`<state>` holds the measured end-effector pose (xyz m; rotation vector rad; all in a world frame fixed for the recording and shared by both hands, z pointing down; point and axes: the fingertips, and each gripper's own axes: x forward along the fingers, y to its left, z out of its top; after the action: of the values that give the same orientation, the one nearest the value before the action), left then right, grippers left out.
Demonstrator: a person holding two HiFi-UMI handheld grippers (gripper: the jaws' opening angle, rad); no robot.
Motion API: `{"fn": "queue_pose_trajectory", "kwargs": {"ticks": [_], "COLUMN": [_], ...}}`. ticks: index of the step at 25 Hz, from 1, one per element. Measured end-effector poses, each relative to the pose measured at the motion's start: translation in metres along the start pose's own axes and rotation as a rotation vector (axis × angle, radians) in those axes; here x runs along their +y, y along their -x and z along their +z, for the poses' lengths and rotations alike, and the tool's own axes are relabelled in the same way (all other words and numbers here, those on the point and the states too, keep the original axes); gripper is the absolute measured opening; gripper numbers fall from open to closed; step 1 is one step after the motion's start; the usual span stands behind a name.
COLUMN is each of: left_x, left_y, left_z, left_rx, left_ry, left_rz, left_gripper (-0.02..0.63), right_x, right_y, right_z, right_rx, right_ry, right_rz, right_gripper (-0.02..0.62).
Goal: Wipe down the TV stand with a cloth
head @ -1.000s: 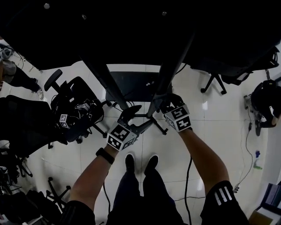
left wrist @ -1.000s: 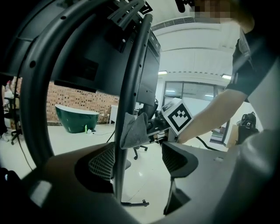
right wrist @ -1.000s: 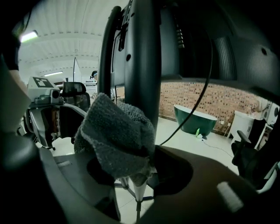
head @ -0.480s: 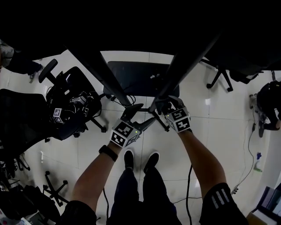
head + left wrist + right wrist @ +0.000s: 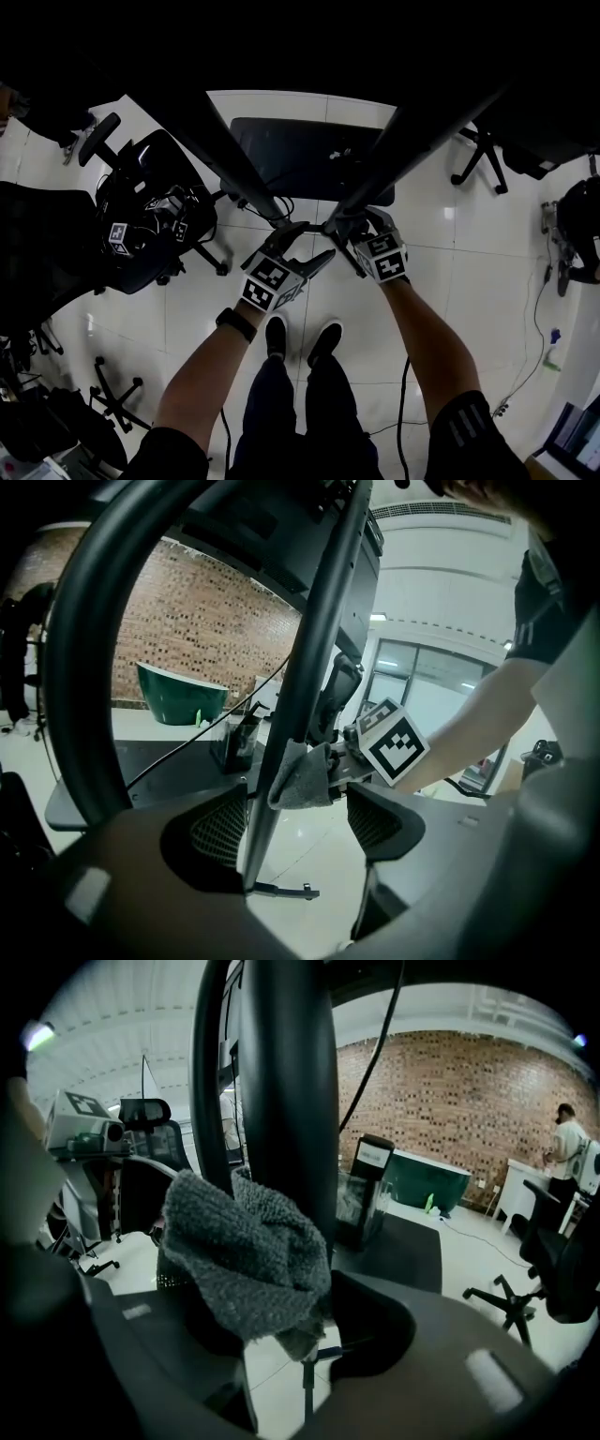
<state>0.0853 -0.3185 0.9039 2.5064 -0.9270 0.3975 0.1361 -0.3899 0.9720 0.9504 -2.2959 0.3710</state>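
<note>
Still low by the TV stand (image 5: 412, 141), our right gripper (image 5: 281, 1326) keeps its fingers clamped on the grey cloth (image 5: 248, 1260), pressed against a pole. Our left gripper (image 5: 295, 822) has its fingers apart, and we see that pole between them.

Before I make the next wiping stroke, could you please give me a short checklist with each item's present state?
1. Grey terry cloth held by the right gripper: ok, jaws shut on it.
2. Cloth against the black metal upright of the TV stand: ok, it is bunched on the upright.
3. Left gripper free: ok, jaws apart, gripping nothing.
4. Black cable out of the stroke's way: cannot tell; it hangs close beside the upright.
5. Black office chair away from the stand: ok, it stands apart on the person's left.
</note>
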Motion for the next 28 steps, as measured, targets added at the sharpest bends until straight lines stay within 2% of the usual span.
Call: {"fn": "queue_pose_trajectory", "kwargs": {"ticks": [2, 5, 11, 19, 23, 28], "left_x": [-0.001, -0.009, -0.031, -0.081, -0.125, -0.169], "left_y": [0.000, 0.002, 0.020, 0.075, 0.125, 0.195], "left_z": [0.000, 0.006, 0.033, 0.091, 0.121, 0.166], "left_rx": [-0.001, -0.005, -0.047, -0.087, -0.139, -0.229], "left_ry": [0.001, -0.001, -0.014, -0.116, -0.159, -0.202], "left_rz": [-0.001, -0.013, -0.031, -0.087, -0.122, -0.153], "left_gripper": [0.350, 0.350, 0.350, 0.350, 0.350, 0.350], "right_x": [0.000, 0.003, 0.015, 0.053, 0.089, 0.120], "right_y": [0.002, 0.015, 0.059, 0.155, 0.218, 0.299], "right_z": [-0.003, -0.006, 0.018, 0.080, 0.120, 0.186], "right_rx": [0.006, 0.004, -0.077, -0.204, -0.279, -0.429], "right_ry": [0.000, -0.012, -0.019, -0.041, -0.041, -0.102], "right_rz": [-0.013, -0.030, -0.032, -0.010, 0.022, 0.024], "right_gripper": [0.189, 0.123, 0.074, 0.050, 0.048, 0.046]}}
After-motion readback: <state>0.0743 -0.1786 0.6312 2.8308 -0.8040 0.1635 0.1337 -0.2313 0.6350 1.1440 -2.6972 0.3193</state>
